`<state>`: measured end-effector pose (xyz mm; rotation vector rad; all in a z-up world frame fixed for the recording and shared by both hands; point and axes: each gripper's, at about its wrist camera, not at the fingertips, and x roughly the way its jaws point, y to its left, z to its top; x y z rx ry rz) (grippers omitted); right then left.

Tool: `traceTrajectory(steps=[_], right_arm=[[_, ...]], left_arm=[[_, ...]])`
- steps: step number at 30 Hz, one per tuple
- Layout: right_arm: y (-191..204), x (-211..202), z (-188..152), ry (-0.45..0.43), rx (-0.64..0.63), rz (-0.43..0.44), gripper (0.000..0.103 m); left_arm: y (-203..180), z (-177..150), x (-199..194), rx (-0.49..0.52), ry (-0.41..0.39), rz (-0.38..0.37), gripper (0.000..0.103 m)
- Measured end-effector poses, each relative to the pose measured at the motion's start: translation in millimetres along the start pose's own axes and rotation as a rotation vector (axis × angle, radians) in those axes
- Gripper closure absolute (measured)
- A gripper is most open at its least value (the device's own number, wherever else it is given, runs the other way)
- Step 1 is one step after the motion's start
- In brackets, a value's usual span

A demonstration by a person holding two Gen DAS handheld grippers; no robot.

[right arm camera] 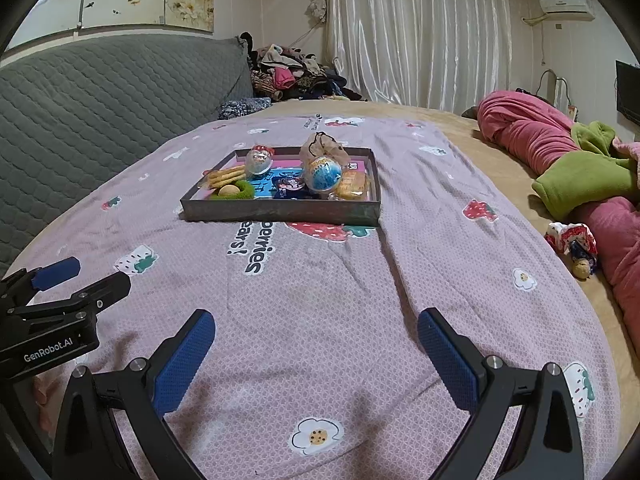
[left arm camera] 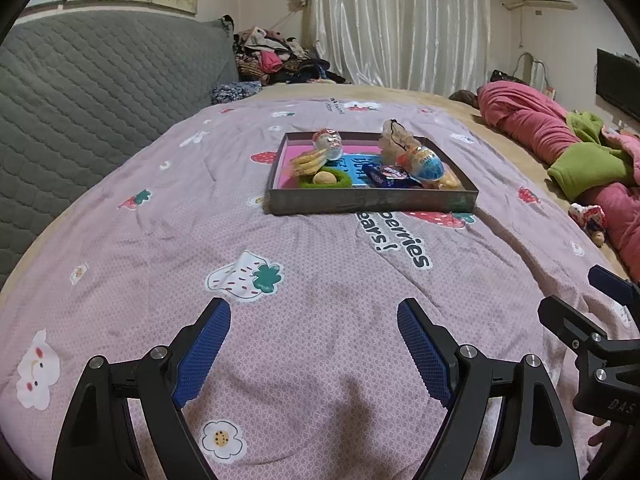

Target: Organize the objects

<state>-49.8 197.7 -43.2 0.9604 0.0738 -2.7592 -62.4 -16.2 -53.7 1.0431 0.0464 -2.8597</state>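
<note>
Both claws empty above the bed, tray ahead.
Left claw (left arm camera: 314,312) and right claw (right arm camera: 316,322) gape wide, holding nothing, over the pink bedspread (left arm camera: 320,272); the dark tray (right arm camera: 280,212) of snacks and a blue egg toy (right arm camera: 322,174) sits well apart, farther up the bed.

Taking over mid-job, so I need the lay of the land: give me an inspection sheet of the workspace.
Surface: bed with pink strawberry-print sheet, wrinkled.
Job's things: shallow dark tray holding blue egg-shaped toy, clear capsule, biscuit packs, green ring, dark wrappers, mesh pouch.
Clutter: small wrapped items lying off the sheet, beside pink bedding and a green blanket.
Grippers: left tool open, empty; right tool open, empty; both short of the tray.
Cables: nothing seen.
Surroundings: grey headboard, clothes pile, curtains.
</note>
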Motion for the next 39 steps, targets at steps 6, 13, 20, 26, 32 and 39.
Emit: traceTrajectory(steps=[6,13,20,26,32,39], right_arm=[[0.4,0.8,-1.4,0.006,-0.001,0.002,0.001],[0.5,0.9,-2.0,0.007,0.0,0.0,0.001],[0.6,1.2,-3.0,0.012,-0.004,-0.001,0.001],[0.1,1.8,-3.2,0.015,0.0,-0.002,0.001],[-0.4,2.2,-3.8,0.02,0.0,-0.008,0.001],[-2.2,2.8,-3.2,0.019,0.004,-0.009,0.001]], left_arm=[[0.5,-1.5,-0.8,0.0,-0.001,-0.002,0.017],[1.0,-1.7,0.6,0.0,0.005,-0.012,0.017],[-1.3,-0.7,-1.8,0.017,-0.014,0.017,0.017],[0.4,-1.3,-0.6,0.012,-0.009,0.01,0.017],[-3.9,-1.3,-6.4,0.036,-0.041,0.022,0.017],[-1.4,0.1,-7.8,0.022,-0.043,0.009,0.017]])
